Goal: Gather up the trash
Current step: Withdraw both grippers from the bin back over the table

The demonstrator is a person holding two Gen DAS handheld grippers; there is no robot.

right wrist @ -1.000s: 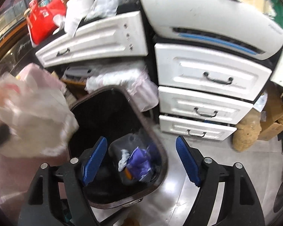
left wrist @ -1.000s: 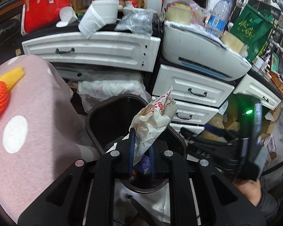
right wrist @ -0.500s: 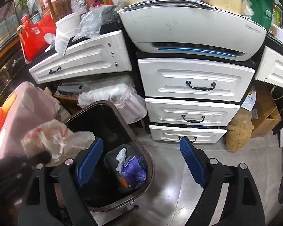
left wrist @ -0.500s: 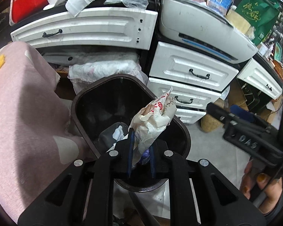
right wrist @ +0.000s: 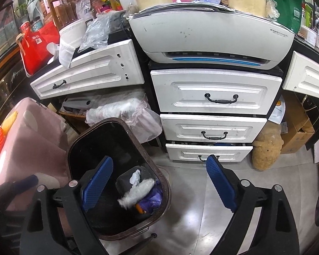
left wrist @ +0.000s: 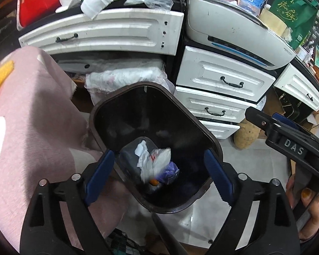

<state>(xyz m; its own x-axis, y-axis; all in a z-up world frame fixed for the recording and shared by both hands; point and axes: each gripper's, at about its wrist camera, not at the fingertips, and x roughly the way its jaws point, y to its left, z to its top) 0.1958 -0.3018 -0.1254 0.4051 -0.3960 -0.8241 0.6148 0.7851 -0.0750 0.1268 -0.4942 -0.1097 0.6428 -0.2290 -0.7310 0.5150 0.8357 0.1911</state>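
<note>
wrapper (left wrist: 157, 163) dropped from left gripper (left wrist: 159, 167) into bin (left wrist: 210, 140) | left fingers just opened, empty | right gripper (right wrist: 159, 180) fingers widening, empty

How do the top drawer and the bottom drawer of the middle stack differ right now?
The top drawer is the taller one and sits flush and shut; the bottom drawer is shallower and pulled slightly out, with a dark gap above its front. Both are white with a raised panel and a dark curved handle.
</note>
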